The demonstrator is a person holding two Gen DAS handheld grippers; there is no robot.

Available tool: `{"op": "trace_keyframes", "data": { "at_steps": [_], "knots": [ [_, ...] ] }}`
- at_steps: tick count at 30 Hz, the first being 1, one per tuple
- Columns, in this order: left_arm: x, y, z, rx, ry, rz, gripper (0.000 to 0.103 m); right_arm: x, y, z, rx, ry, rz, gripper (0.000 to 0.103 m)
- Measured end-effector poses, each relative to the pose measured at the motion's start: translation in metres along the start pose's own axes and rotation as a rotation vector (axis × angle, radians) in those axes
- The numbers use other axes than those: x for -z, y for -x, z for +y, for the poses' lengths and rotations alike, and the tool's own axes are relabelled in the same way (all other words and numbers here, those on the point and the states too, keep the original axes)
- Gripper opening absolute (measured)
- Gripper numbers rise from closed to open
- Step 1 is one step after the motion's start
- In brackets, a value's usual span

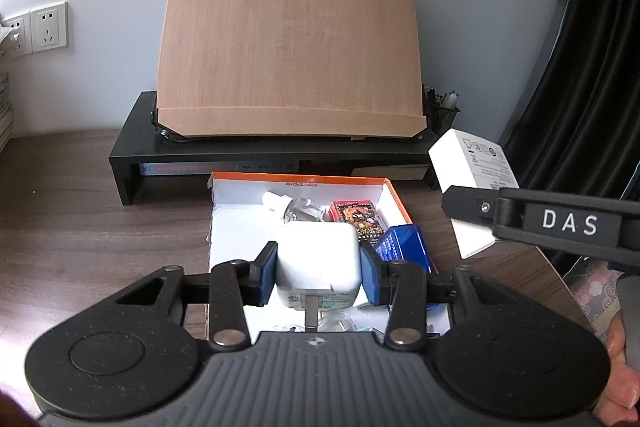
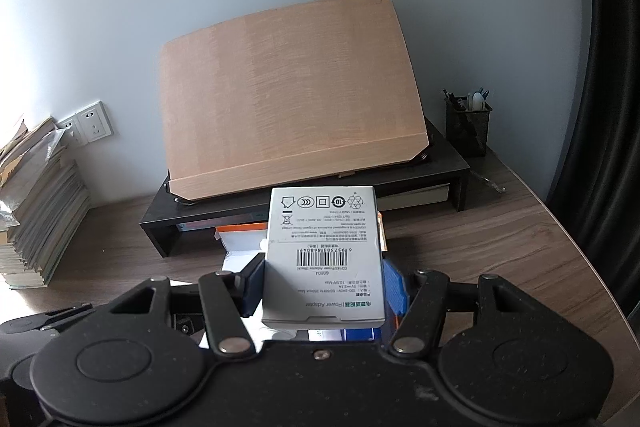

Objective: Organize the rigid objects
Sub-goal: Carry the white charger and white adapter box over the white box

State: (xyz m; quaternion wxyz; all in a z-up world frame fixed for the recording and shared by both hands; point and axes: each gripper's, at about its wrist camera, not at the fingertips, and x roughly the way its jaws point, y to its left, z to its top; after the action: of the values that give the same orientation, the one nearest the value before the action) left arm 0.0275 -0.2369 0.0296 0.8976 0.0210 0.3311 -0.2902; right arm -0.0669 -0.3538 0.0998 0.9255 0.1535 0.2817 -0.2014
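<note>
Left gripper [image 1: 319,267]: we have it closed on the white charger [image 1: 318,263], blue pads pressed to its two sides, prong end facing the camera.
Charger position: we hold it above the open cardboard box [image 1: 298,183], over the box's white floor.
Right gripper [image 2: 323,285]: we have it clamped on the white adapter box [image 2: 323,259], barcode face up, print upside down to the camera.
Adapter box position: in the left wrist view it hangs off the box's right edge [image 1: 472,163], above the counter [image 1: 80,211].
Box contents: a small clear bottle with a white cap [image 1: 294,207], a red card pack [image 1: 357,214] and a blue box [image 1: 404,247] lie inside.
Behind: a wooden board [image 1: 288,55] leans on a black riser [image 1: 132,143]; a black pen holder [image 2: 468,125] stands beside it.
</note>
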Motion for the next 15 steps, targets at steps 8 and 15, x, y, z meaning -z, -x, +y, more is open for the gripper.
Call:
{"op": "trace_keyframes", "data": {
  "at_steps": [8, 15],
  "knots": [
    [0.0004, -0.0006, 0.0024, 0.000, 0.003, 0.002, 0.042, 0.0015, -0.0023, 0.0026, -0.001, 0.000, 0.005, 0.071],
    [0.0008, -0.0014, 0.0053, -0.003, 0.013, 0.003, 0.042, 0.0042, -0.0031, 0.0048, 0.001, 0.005, 0.013, 0.071]
  ]
}}
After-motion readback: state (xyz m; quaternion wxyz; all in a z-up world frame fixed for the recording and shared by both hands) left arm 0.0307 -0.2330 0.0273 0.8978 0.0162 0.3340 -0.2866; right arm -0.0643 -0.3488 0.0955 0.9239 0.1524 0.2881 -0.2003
